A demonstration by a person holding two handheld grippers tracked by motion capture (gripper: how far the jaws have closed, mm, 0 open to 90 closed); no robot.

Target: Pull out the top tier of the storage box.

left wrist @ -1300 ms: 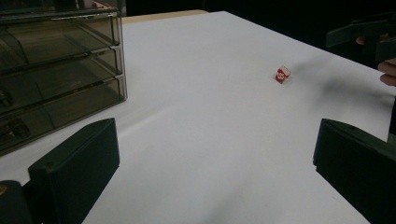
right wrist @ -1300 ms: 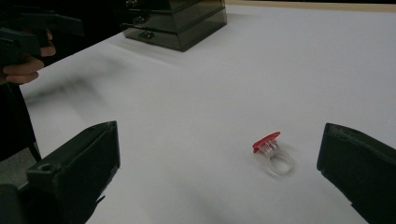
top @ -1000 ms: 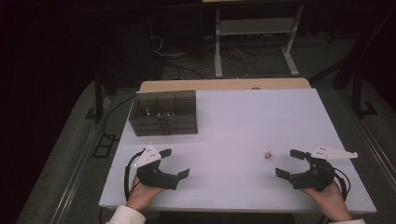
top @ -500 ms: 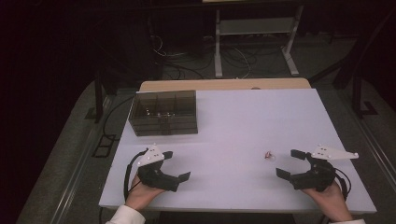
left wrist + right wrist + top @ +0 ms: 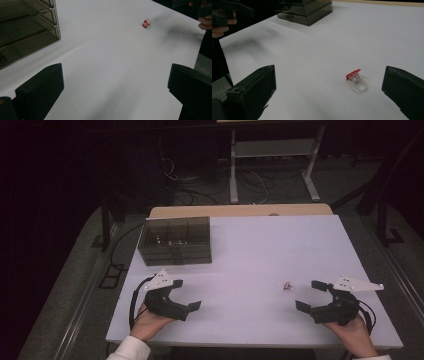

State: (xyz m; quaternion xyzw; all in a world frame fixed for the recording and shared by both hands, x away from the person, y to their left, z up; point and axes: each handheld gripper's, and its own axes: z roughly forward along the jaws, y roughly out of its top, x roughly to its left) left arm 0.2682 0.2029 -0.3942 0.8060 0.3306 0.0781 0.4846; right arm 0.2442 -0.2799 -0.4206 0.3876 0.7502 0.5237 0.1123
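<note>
Two grippers rest low at the near edge of the white table (image 5: 250, 245), each held in a hand; left gripper (image 5: 187, 295) at near left, right gripper (image 5: 311, 295) at near right, well apart from each other; both point inward toward the table's middle.

Left gripper: jaws spread wide, nothing between them; in its own view only bare tabletop lies between the two black jaws; hand (image 5: 150, 322) grips it from below, white sleeve (image 5: 127, 351) at the table edge; grey plate on top.

Right gripper: jaws likewise wide apart, holding nothing; hand (image 5: 352, 335) behind it; grey plate on top, pointing right.

Ring (image 5: 287, 286): small, clear plastic band with a red top (image 5: 352, 73); lies on the table, near right of centre, just ahead of the right gripper and slightly to its left; not touched by either jaw; in the right gripper view it sits ahead of the jaws, nearer the right-hand jaw, band flat on the surface and red part tilted up; in the left gripper view it shows far off across the table (image 5: 146, 23).

Drawer box (image 5: 175, 240): dark, translucent, several drawers, at far left of the table, beyond the left gripper; drawers shut as far as visible; contents too dim to tell.
</note>
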